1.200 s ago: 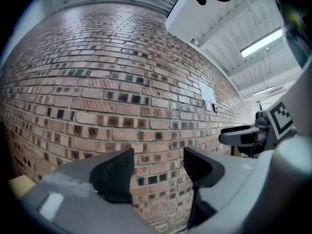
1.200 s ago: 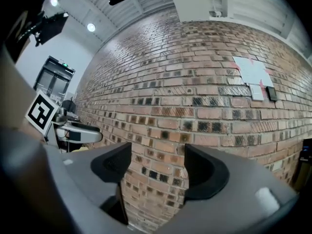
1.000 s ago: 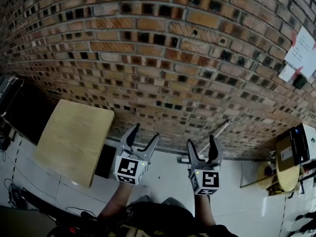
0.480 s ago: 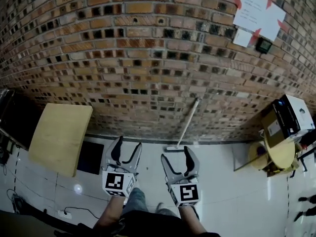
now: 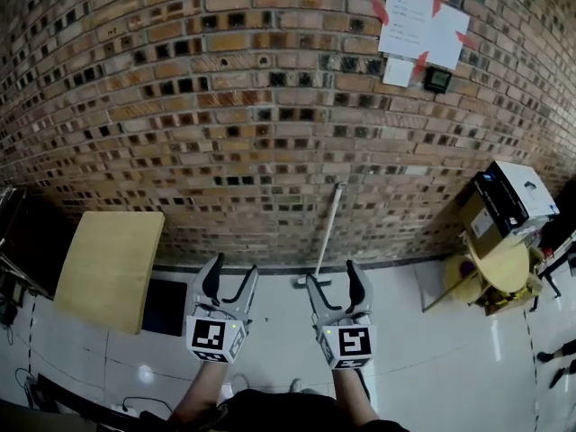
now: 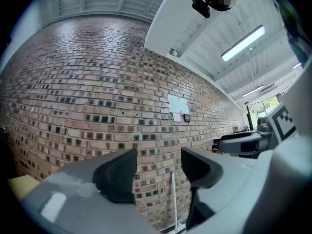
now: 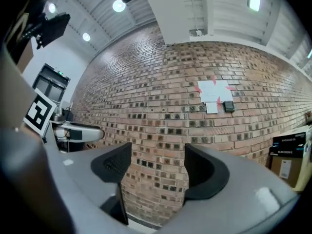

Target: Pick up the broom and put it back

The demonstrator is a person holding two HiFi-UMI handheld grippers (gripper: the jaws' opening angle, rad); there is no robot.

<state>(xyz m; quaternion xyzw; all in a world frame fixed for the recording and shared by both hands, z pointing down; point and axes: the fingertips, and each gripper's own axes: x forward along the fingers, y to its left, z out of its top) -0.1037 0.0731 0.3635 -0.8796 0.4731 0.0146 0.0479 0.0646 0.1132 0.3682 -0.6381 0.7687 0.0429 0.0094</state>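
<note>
The broom (image 5: 328, 228) has a white handle and leans upright against the brick wall, its head on the floor at the wall's foot. Both grippers are held level in front of it, short of touching it. My left gripper (image 5: 231, 273) is to the broom's lower left, its jaws closing, with a gap still showing and nothing between them. My right gripper (image 5: 335, 277) is just below the broom's head, open and empty. In the left gripper view the broom handle (image 6: 172, 199) shows between the jaws of the left gripper (image 6: 158, 169), far off. The right gripper (image 7: 158, 167) faces bare brick.
A wooden table (image 5: 108, 264) stands at the left with a dark box (image 5: 166, 306) beside it. At the right, cardboard boxes (image 5: 504, 201) sit on a round yellow table (image 5: 490, 273). Papers (image 5: 418, 34) are taped to the wall. The floor is white tile.
The view has swung so the broom now stands straight ahead, between the two grippers. The left jaws have narrowed. Both grippers have shifted across the floor together.
</note>
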